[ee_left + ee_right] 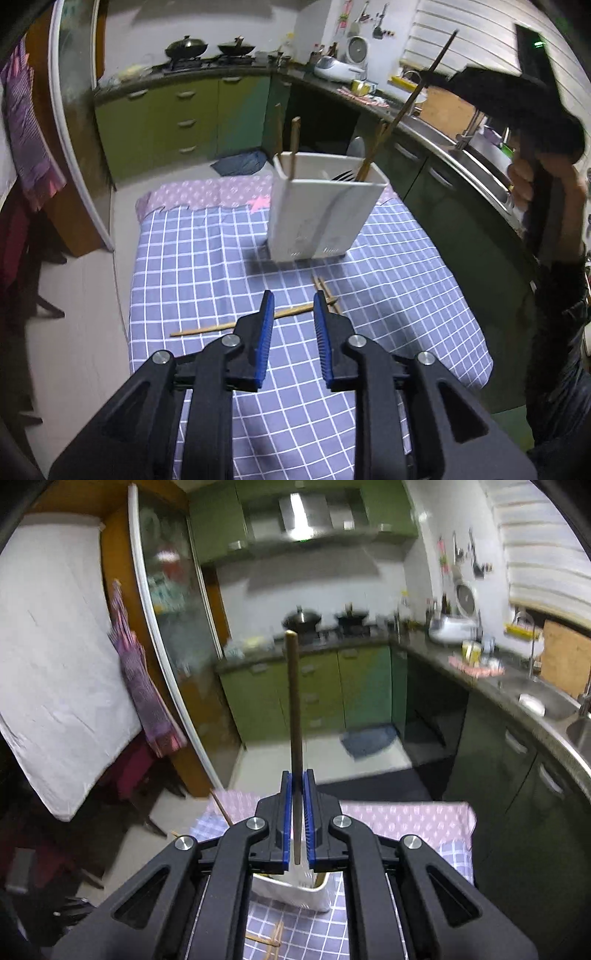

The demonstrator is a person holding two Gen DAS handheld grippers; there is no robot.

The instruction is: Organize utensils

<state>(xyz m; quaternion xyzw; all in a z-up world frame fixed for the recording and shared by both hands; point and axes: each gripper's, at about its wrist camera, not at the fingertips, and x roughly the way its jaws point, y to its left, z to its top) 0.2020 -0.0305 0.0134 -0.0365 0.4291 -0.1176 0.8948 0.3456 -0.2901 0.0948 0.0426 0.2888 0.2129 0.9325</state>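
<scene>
A white utensil holder stands on the checked tablecloth, with chopsticks and dark utensils in it. My right gripper is above and right of it, shut on a brown chopstick whose lower end is inside the holder. In the right wrist view that chopstick stands upright between the blue pads of my right gripper, with the holder below. My left gripper is open and empty above loose chopsticks that lie on the cloth, with more chopsticks just beyond.
The table's edges fall off to the floor on the left and far side. A kitchen counter with a sink runs along the right. Green cabinets and a stove with woks stand at the back.
</scene>
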